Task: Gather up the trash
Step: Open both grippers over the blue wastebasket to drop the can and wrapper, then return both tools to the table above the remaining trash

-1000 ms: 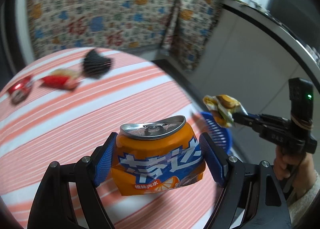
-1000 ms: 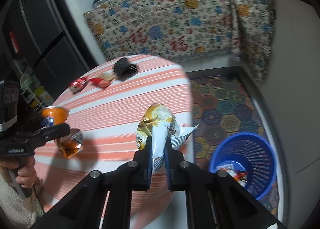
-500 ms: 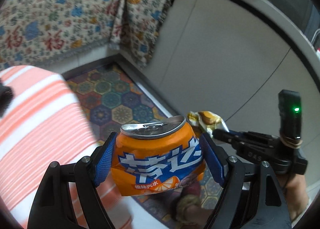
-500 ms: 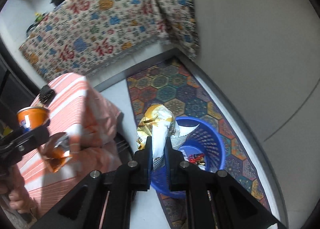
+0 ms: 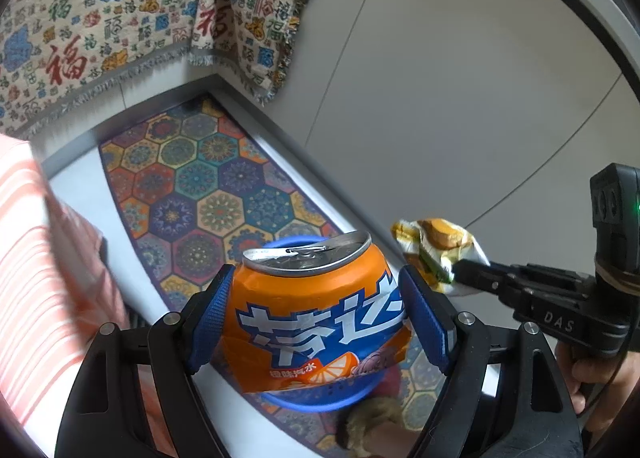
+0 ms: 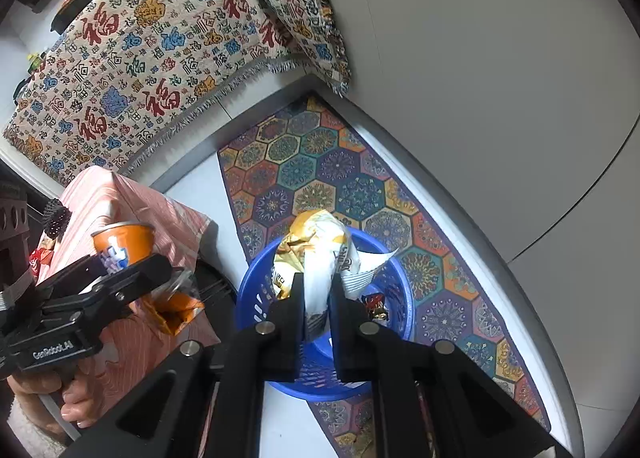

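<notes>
While I look along the left hand-held gripper (image 5: 316, 322), its blue pads (image 5: 210, 318) are spread wide and pressed against the sides of a dented orange soda can (image 5: 316, 310), which sits upright between them with its silver top facing away from me. Just past the can, the rim of the blue basket (image 5: 280, 246) shows beneath it on the floor. To the right, the right hand-held gripper (image 5: 460, 274) reaches in from the side, pinching a crumpled yellow and white snack wrapper (image 5: 436, 250).

From the right wrist view, I see that right hand-held gripper (image 6: 316, 298) with its fingers pressed together on the same wrapper (image 6: 316, 250), which hangs directly over the blue basket (image 6: 400, 298); a small red and dark scrap (image 6: 374, 304) already lies inside. To the left, the left hand-held gripper (image 6: 132, 270) carries the can (image 6: 124, 244) beside the basket, and a person's hand (image 6: 52, 398) grips its handle. Behind it is the surface with the orange-striped cloth (image 6: 116, 197), where a dark brush-like object (image 6: 56, 217) and red scraps (image 6: 38, 258) lie near the far edge. Farther off, a patterned hexagon rug (image 6: 320, 173) runs along the floor, and a cream cloth printed with red and blue characters (image 6: 160, 49) drapes over the furniture at the back.
</notes>
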Tool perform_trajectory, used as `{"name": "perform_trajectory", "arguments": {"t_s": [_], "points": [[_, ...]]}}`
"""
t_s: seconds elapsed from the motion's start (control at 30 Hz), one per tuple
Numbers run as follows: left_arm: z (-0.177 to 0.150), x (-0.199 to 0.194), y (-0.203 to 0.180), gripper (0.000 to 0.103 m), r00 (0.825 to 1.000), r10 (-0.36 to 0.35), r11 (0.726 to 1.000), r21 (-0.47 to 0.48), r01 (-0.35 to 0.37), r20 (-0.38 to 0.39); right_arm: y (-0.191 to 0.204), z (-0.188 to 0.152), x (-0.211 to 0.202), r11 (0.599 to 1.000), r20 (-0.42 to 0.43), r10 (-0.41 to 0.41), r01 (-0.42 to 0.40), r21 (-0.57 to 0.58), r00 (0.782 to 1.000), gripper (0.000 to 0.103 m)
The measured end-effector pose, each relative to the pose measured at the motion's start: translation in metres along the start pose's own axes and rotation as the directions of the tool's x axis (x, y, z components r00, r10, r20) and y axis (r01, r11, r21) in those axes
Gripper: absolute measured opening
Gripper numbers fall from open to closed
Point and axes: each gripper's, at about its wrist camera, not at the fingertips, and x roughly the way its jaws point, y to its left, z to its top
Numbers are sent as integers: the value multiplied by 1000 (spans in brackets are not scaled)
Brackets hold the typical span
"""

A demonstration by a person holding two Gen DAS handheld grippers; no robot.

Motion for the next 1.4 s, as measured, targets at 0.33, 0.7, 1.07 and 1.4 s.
{"name": "perform_trajectory", "arguments": {"t_s": [0.33, 0.7, 1.07, 1.4], "points": [[8, 20, 6, 83, 998, -62, 997, -56, 61, -29, 7, -2, 18, 999, -44, -18, 16, -42, 999, 14], [13, 28, 6, 93, 994, -106, 991, -88, 104, -28, 2, 0, 9, 1000, -2, -20, 20, -22, 1000, 19], [-17, -81, 30, 96, 997, -5, 999, -35, 8, 71, 39, 8, -32, 989, 195, -89, 109, -97, 977, 49], [-126, -191, 158, 97, 935, 351, 933, -98, -346, 40, 160, -33, -59, 938, 344, 108, 19, -345, 933, 58]]}}
